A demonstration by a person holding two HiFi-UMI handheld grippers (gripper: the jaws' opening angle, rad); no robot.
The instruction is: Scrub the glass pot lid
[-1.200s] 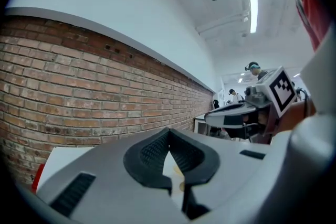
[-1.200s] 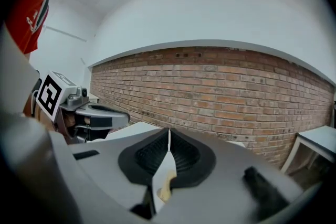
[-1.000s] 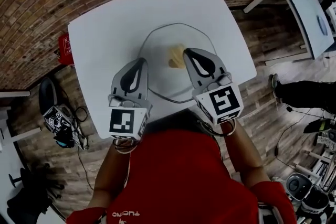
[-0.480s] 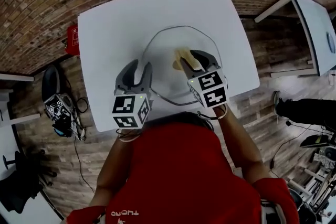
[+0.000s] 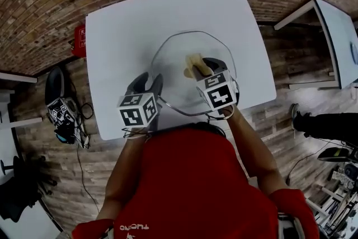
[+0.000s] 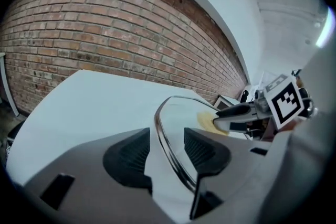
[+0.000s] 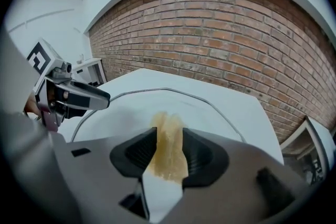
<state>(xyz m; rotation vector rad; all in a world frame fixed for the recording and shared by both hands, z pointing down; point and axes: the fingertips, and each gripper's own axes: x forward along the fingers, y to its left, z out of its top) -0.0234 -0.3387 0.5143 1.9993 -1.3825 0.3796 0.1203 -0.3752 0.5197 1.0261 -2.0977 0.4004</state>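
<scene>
The glass pot lid [image 5: 182, 50] with its metal rim lies flat on the white table [image 5: 128, 25]. A yellow sponge [image 5: 193, 61] rests on the glass near its middle. My left gripper [image 5: 149, 82] is at the lid's near-left edge. Its jaws are opening, and the rim [image 6: 173, 157] runs between its pads without being pressed. My right gripper [image 5: 204, 67] is over the lid's centre. Its jaws are opening too, with the sponge [image 7: 168, 131] standing between them. The left gripper view shows the lid's glass [image 6: 181, 113] and the right gripper [image 6: 231, 118] beyond it.
A brick wall runs along the table's far side. A red object [image 5: 78, 42] sits by the table's left edge. Camera gear and cables [image 5: 64, 120] lie on the wooden floor at left. A second table [image 5: 335, 25] stands at right, with someone's leg [image 5: 327, 123] nearby.
Both grippers were shut above the lid and now stand open. They came down onto it, the left astride the rim and the right around the sponge.
</scene>
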